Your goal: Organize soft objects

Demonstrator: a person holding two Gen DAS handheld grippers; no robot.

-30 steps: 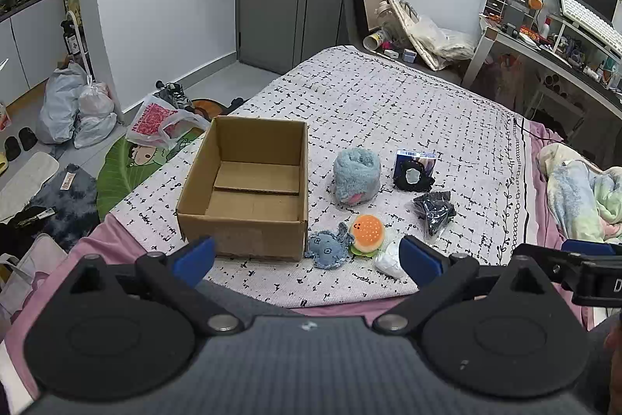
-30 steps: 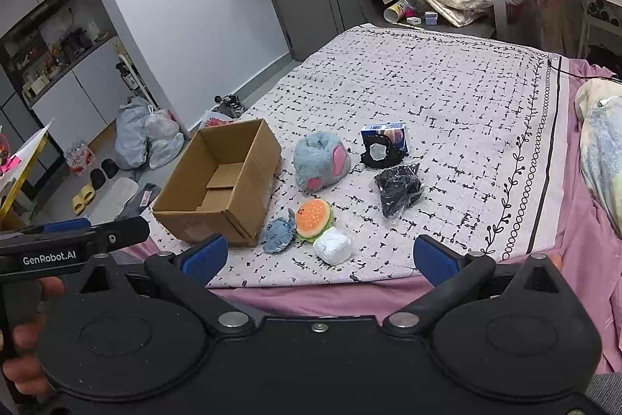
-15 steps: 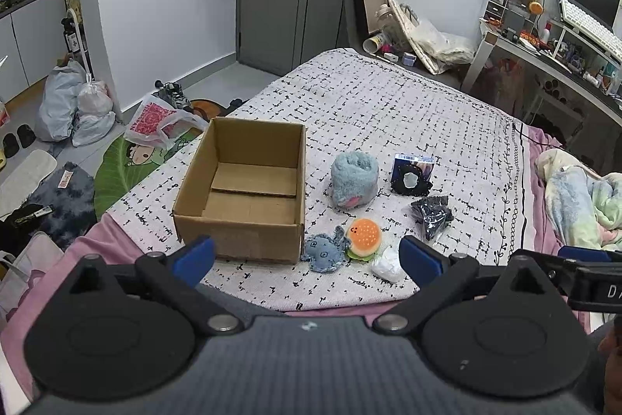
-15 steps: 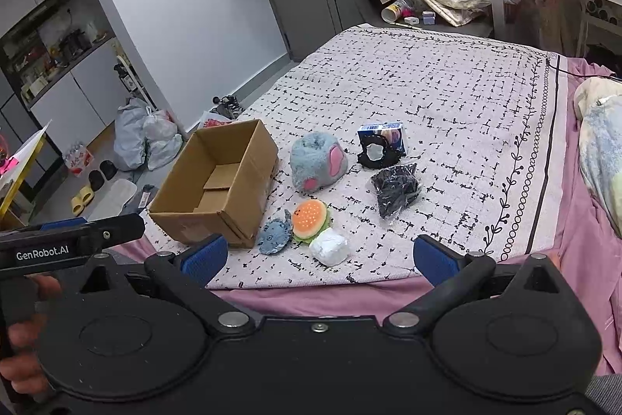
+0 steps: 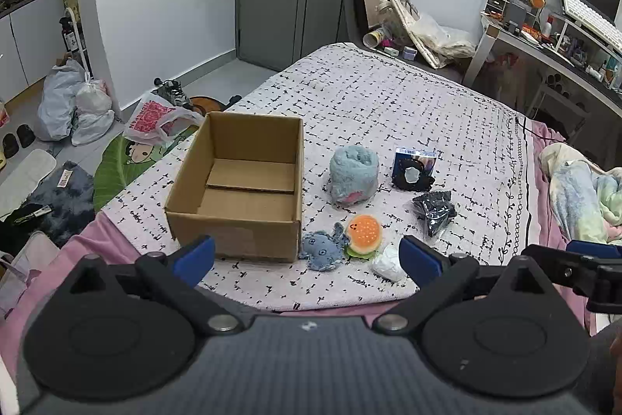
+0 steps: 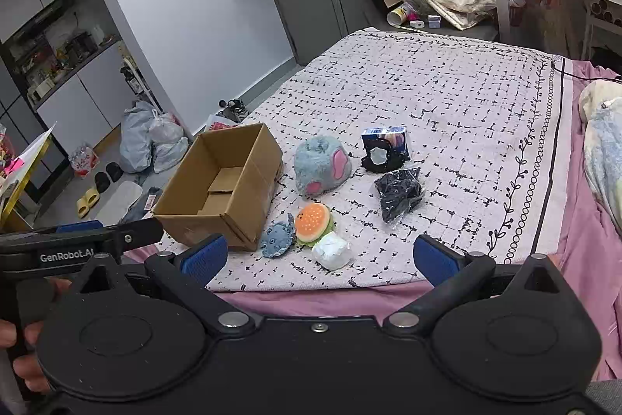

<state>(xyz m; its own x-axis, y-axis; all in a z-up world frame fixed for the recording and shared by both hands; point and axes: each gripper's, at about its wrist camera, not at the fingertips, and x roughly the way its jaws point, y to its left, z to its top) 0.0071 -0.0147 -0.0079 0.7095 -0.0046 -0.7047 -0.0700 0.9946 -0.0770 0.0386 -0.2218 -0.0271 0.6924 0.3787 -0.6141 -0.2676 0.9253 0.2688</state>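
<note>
An open, empty cardboard box [image 5: 237, 181] [image 6: 221, 189] stands on the patterned bedspread [image 5: 388, 111]. To its right lie a fluffy blue plush [image 5: 353, 175] [image 6: 320, 166], a small blue whale toy [image 5: 322, 251] [image 6: 278, 240], an orange burger toy [image 5: 364, 230] [image 6: 313, 222], a white soft lump [image 5: 387, 261] [image 6: 332, 251], a black bagged bundle [image 5: 433, 211] [image 6: 398, 193] and a blue-and-black pack [image 5: 414, 168] [image 6: 385, 148]. My left gripper [image 5: 307, 255] is open and empty, short of the bed's near edge. My right gripper [image 6: 320, 255] is open and empty, also short of the edge.
The bed's pink near edge [image 6: 311, 294] lies below both grippers. A crumpled blanket [image 5: 579, 193] is at the bed's right. A cluttered desk [image 5: 544, 41] stands at the back right. Bags [image 5: 74, 104] and slippers lie on the floor left of the bed.
Both grippers have risen and tilted slightly, so the bed objects sit a bit lower and nearer in each view. Jaws stay open. Nothing on the bed has moved.
</note>
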